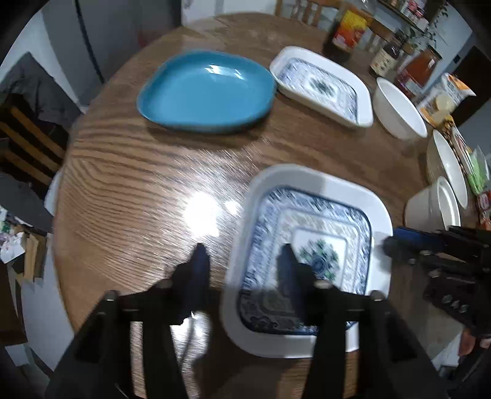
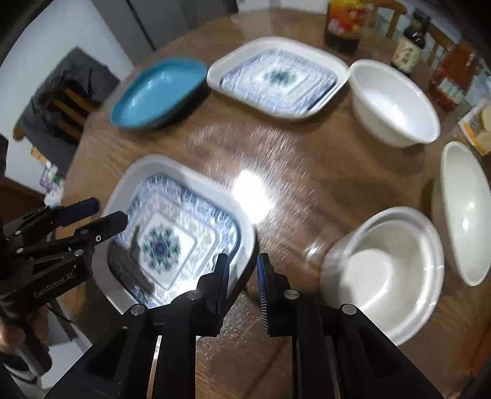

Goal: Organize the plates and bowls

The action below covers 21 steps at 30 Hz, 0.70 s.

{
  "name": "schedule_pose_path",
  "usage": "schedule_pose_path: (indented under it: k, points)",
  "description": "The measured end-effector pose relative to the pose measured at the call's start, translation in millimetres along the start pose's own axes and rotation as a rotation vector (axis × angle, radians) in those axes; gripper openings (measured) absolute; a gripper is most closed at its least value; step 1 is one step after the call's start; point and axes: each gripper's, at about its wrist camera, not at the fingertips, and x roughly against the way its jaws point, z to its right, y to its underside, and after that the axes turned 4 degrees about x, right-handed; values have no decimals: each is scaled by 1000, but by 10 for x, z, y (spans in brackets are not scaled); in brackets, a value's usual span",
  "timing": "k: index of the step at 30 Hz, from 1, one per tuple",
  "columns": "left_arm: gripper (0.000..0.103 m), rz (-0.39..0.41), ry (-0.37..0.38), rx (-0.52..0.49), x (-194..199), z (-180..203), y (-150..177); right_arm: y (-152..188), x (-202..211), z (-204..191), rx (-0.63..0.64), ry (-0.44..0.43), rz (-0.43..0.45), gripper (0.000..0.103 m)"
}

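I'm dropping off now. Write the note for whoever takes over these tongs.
Left tongs: open, straddling the near patterned dish's left rim.
Right tongs: nearly closed at its right rim; grip unclear.
Far patterned dish, blue plate and white bowls sit spread out on the table.
Done: dishes not yet stacked.
Left: stack the matching dishes, gather the bowls.

A round oak-grain table (image 1: 129, 190) filled the room's middle, a bright lamp glare on its glossy top. Wooden chairs (image 1: 27, 135) stood around it, one draped with dark clothing (image 2: 73, 76). Pale walls (image 2: 40, 46) rose behind, and a cluttered shelf (image 1: 411, 12) hung at the far right.
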Motion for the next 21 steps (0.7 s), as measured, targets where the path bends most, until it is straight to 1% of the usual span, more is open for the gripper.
schedule_pose_path:
  k: [1, 3, 5, 8, 9, 12, 13, 15, 16, 18, 21]
  points:
    - [61, 15, -8, 7, 44, -25, -34, -28, 72, 27, -9, 4, 25, 21]
    - [62, 48, -9, 20, 118, -41, -159, -102, 181, 120, -45, -18, 71, 30]
    - [62, 82, -7, 19, 198, -34, -316, -212, 257, 251, -108, -33, 103, 35]
    - [62, 139, 0, -17, 245, 103, -576, -410, 288, 438, -182, -14, 151, 36]
    - [62, 159, -2, -34, 234, 172, -688, -501, 215, 494, -209, -16, 153, 36]
    - [63, 188, 3, -78, 151, 319, -1038, -606, 94, 642, -293, -47, 140, 36]
    - [63, 190, 5, -94, 96, 362, -1151, -671, 57, 761, -322, -54, 136, 36]
    - [63, 192, 1, -135, -45, 490, -1393, -804, -73, 856, -373, -52, 133, 36]
    - [63, 186, -1, -146, -76, 502, -1434, -847, -116, 879, -390, -44, 132, 36]
    - [62, 157, 5, -164, -278, 598, -1621, -898, -189, 893, -404, -32, 130, 36]
    - [62, 116, 5, -192, -540, 717, -1817, -993, -325, 921, -419, -16, 119, 36]
